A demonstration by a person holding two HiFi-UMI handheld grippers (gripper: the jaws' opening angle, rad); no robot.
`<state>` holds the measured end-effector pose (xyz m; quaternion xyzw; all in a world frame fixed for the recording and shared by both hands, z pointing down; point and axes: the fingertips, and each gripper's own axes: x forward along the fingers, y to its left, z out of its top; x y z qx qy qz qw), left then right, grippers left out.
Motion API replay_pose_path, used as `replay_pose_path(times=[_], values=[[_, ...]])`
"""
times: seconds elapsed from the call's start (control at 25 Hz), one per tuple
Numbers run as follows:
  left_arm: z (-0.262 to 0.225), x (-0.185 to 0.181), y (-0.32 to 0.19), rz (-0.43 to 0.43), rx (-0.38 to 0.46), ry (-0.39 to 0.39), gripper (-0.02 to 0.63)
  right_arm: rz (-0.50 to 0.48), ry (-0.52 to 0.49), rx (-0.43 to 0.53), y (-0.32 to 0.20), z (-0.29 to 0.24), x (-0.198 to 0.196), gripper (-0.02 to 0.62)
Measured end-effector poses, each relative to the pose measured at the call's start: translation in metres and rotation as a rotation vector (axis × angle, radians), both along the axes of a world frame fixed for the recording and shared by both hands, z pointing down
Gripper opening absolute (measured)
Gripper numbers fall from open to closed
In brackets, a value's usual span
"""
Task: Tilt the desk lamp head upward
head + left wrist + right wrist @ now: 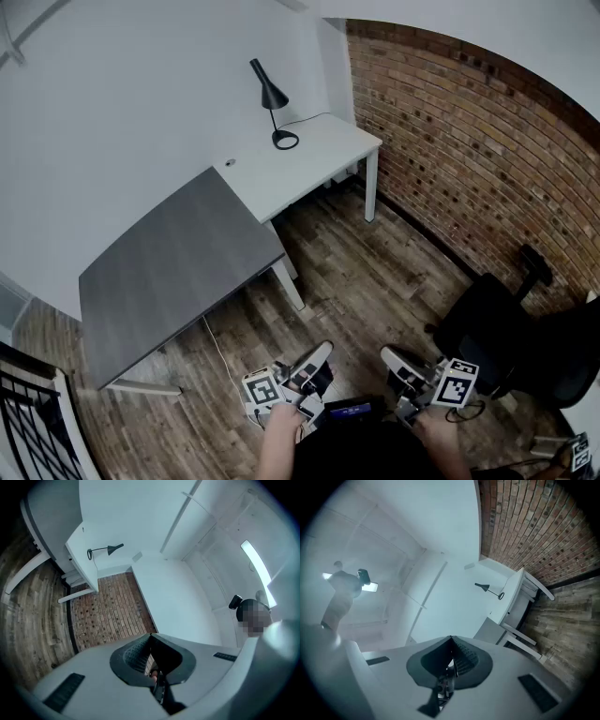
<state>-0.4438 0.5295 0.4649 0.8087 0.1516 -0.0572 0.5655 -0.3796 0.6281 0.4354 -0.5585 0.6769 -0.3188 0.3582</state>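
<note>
Desk lamp (272, 103) is black with a thin bent stem, a small cone shade angled downward, and a ring-shaped base. A thin cord runs off behind it. It stands at the back of the white desk (319, 159), near the corner where the white wall meets the brick wall (469, 141).

It is well apart from both my grippers, across the wood plank floor (366, 281). My left gripper (314, 361) and right gripper (394, 361) are low and close to my body. Both are pinched closed, ribbed black pads tip to tip, with nothing between them.

A matte grey table (178, 262) butts against the white desk. A black office chair (497, 328) is to my right.
</note>
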Motion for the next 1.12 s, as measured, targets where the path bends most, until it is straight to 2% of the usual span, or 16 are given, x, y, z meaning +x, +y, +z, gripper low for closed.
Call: replay_pose_path(times=[0.28,0.48,0.84,1.12], values=[[-0.011,0.008,0.003,0.008,0.025,0.024,0.011,-0.013,0.006,0.023,-0.003,-0.005,0.006,0.014],[-0.014,0.014,0.013,0.021,0.054,0.021,0.011,-0.006,-0.001,0.025,0.007,-0.003,0.008,0.014],[-0.005,0.017,0.027,0.041,0.047,-0.002,0.011,0.005,-0.002,0.037,0.016,-0.002,0.010,0.014],[-0.013,0.025,0.038,0.050,0.083,-0.006,0.011,0.001,0.002,0.065,0.023,-0.009,0.017,0.014]])
